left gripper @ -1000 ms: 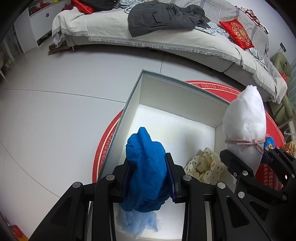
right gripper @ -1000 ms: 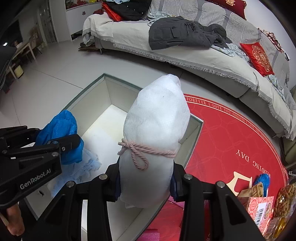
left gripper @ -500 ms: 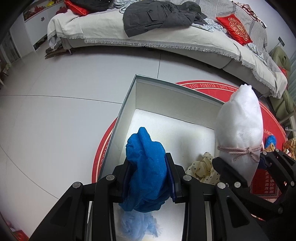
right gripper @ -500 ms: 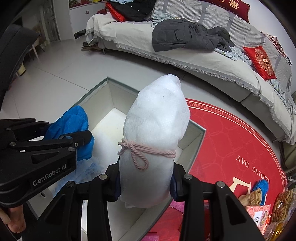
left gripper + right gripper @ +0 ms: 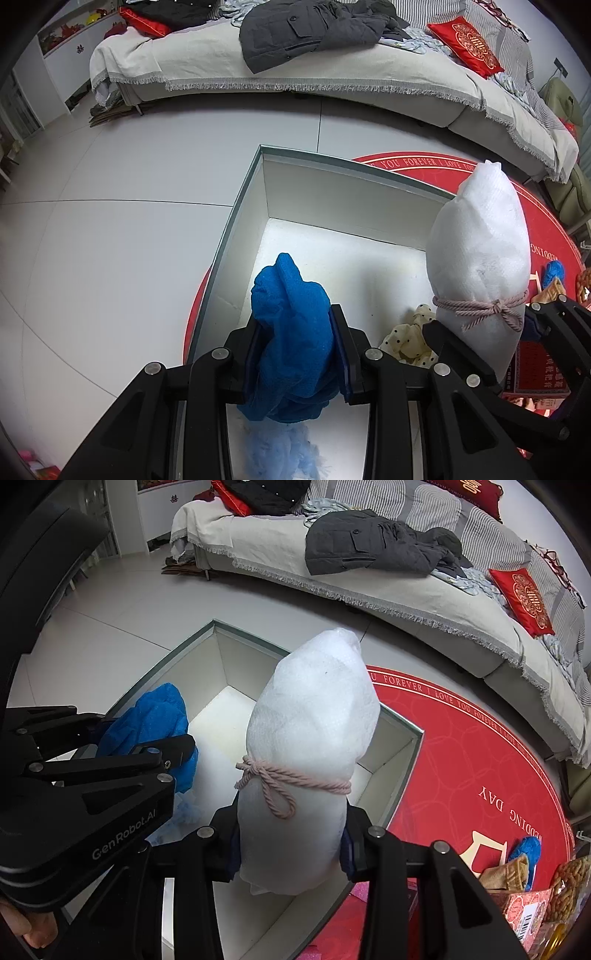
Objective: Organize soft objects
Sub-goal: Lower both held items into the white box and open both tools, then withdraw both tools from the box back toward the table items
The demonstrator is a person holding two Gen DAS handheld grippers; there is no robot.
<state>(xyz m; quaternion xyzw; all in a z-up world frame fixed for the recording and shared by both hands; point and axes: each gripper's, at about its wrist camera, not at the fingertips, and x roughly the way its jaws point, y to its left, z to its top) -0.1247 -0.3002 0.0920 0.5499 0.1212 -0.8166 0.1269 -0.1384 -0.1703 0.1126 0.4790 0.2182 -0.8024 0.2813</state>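
My left gripper is shut on a crumpled blue cloth and holds it above the near end of an open white box. My right gripper is shut on a white padded bundle tied with a pink cord, held upright over the box's right side. The bundle and right gripper also show in the left wrist view. In the box lie a pale blue fluffy piece and a cream dotted cloth.
The box stands on a round red mat on a pale tiled floor. A long sofa with a dark jacket and red cushions runs behind. Snack packets and a small blue item lie at the right.
Both grippers have risen and drawn back a little with their loads; the box looks smaller and farther. The grips have not changed.
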